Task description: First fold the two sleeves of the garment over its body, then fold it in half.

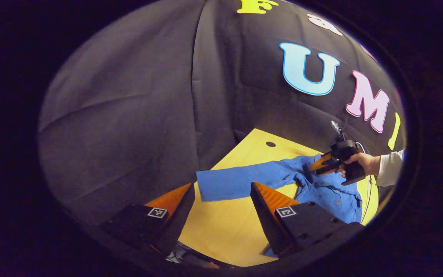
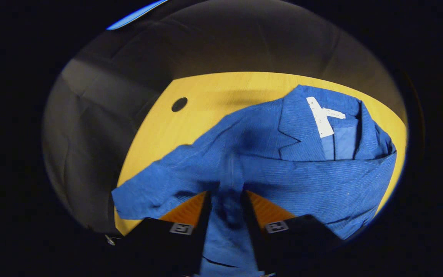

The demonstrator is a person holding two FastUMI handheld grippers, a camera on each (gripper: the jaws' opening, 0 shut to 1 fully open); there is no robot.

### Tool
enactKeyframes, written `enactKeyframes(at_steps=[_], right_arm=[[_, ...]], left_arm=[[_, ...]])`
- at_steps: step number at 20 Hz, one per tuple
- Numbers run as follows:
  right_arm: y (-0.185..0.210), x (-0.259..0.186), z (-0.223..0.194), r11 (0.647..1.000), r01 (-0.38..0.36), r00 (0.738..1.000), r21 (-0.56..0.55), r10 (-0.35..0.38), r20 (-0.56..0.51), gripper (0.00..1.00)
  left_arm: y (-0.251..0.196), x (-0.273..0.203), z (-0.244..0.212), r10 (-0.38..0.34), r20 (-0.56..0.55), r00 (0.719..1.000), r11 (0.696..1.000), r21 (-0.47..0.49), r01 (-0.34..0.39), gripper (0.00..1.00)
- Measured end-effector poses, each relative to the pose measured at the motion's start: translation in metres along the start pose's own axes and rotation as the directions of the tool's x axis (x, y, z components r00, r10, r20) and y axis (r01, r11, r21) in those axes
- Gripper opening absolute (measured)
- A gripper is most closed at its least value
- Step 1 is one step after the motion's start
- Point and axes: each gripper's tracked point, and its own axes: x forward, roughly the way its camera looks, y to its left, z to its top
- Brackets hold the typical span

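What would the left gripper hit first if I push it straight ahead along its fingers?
Most likely the blue shirt's outstretched sleeve, lying flat on the yellow table just beyond the open left gripper. Depth is uncertain; held high, it could pass over toward the booth wall.

A yellow wooden table [image 1: 225, 227] with a dark round hole [image 1: 270, 144] stood against the booth's creased black cloth wall [image 1: 129, 115]. Lighting was dim, the table brightest.
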Motion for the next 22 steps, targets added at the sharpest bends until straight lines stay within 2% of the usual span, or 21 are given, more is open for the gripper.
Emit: enactKeyframes(at_steps=[1,4,7,9,12,14,15,16,18,21,22], right_arm=[[0.004,-0.003,0.005,1.0,-0.02,1.0,0.006,0.02,0.015,0.78],[0.002,-0.02,0.013,0.999,-0.03,0.999,-0.017,0.03,0.04,0.97],[-0.006,-0.079,0.019,0.989,-0.05,0.996,-0.142,0.06,0.063,0.96],[-0.022,-0.135,0.023,0.975,-0.047,0.992,-0.218,0.072,0.105,0.96],[-0.043,-0.201,0.009,0.946,-0.052,0.985,-0.321,0.103,0.142,0.96],[-0.083,-0.222,-0.015,0.928,0.023,0.989,-0.372,0.034,0.145,0.96],[-0.099,-0.231,-0.032,0.929,0.047,0.992,-0.366,-0.002,0.123,0.96],[-0.12,-0.245,-0.072,0.953,0.044,0.995,-0.301,-0.014,0.099,0.98],[-0.127,-0.263,-0.086,0.963,0.042,0.994,-0.265,-0.013,0.109,0.97],[-0.134,-0.279,-0.09,0.971,0.045,0.991,-0.236,-0.014,0.134,0.97],[-0.135,-0.281,-0.091,0.972,0.05,0.99,-0.23,-0.018,0.139,0.97]], left_arm=[[-0.001,0.004,-0.002,-0.015,-0.012,1.0,1.0,-0.017,0.015,0.85],[0.003,0.028,-0.006,-0.029,-0.06,0.998,1.0,-0.011,0.029,0.85],[0.0,0.068,-0.002,-0.031,-0.137,0.99,0.994,0.103,0.045,0.86],[-0.004,0.088,-0.007,-0.106,-0.247,0.963,0.991,0.056,0.124,0.85],[0.018,0.118,-0.017,-0.024,-0.335,0.942,0.999,0.035,0.038,0.85],[0.025,0.134,-0.02,0.004,-0.379,0.925,0.999,0.046,0.015,0.84],[0.029,0.141,-0.022,0.031,-0.408,0.913,0.998,0.058,-0.007,0.86],[0.032,0.156,-0.026,0.059,-0.475,0.878,0.998,0.054,-0.038,0.84],[0.036,0.167,-0.029,0.07,-0.49,0.869,0.998,0.038,-0.059,0.86],[0.038,0.173,-0.039,0.042,-0.537,0.843,0.997,-0.029,-0.068,0.86],[0.038,0.171,-0.035,0.051,-0.535,0.843,0.996,-0.031,-0.08,0.86]])
